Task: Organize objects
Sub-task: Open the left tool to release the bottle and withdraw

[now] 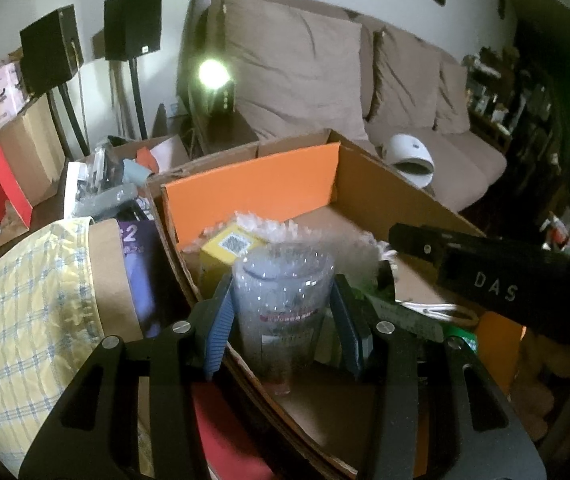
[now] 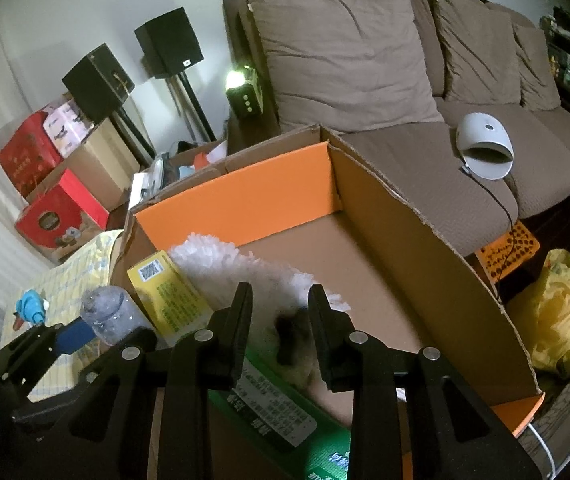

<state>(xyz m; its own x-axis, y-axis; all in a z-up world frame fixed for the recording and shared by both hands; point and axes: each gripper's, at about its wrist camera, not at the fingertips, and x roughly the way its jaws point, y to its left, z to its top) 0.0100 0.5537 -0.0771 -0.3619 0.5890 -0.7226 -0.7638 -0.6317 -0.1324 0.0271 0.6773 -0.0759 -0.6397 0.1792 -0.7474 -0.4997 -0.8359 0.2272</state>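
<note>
A: What sits in the cardboard box [image 2: 425, 240]?
B: A fluffy mop head [image 2: 221, 264] low in the frame, with a carton [image 2: 165, 292] just left of it.
A: And behind?
B: The sofa [image 2: 365, 60] fills the upper right, a domed device [image 2: 485, 148] on its seat. Two speakers [image 2: 169, 40] stand upper left, above stacked boxes [image 2: 57, 208].

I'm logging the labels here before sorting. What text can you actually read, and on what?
"DAS": white letters on the right gripper body.
"2": white numeral on the purple book.
Yellow box: QR code and print, too small.
Plastic bottle: red band blurred.
Green package: label characters unreadable.
</note>
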